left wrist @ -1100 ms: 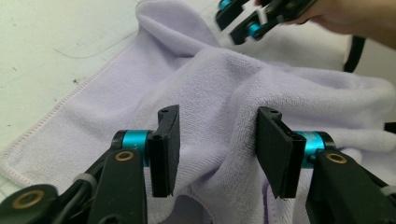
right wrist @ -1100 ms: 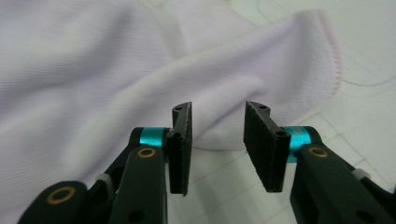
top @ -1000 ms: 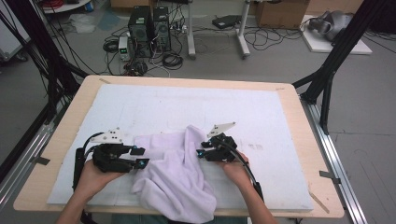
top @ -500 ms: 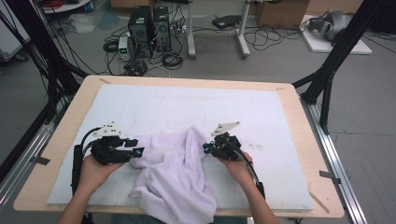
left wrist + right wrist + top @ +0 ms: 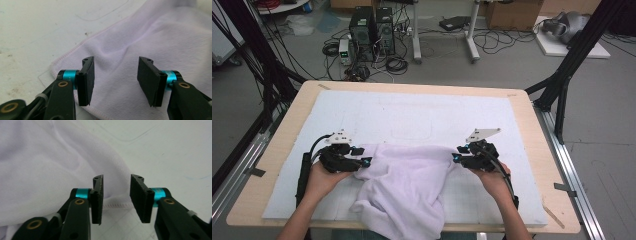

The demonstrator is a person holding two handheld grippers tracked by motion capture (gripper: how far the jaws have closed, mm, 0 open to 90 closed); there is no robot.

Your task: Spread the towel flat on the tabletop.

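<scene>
A pale lilac towel (image 5: pixel 404 187) lies bunched on the white mat (image 5: pixel 412 115) covering the wooden tabletop (image 5: pixel 532 125), its near part hanging over the front edge. The left tongs (image 5: pixel 364 161) sit at the towel's left upper corner, the right tongs (image 5: pixel 455 158) at its right upper corner, each held in a hand. Beyond the tabletop, computer towers (image 5: pixel 372 27) and cables lie on the floor.

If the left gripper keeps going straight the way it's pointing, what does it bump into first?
Probably the lilac towel. The left gripper has open jaws pointing right over it, near the hemmed corner, though how high it sits above the cloth is hard to judge.
</scene>
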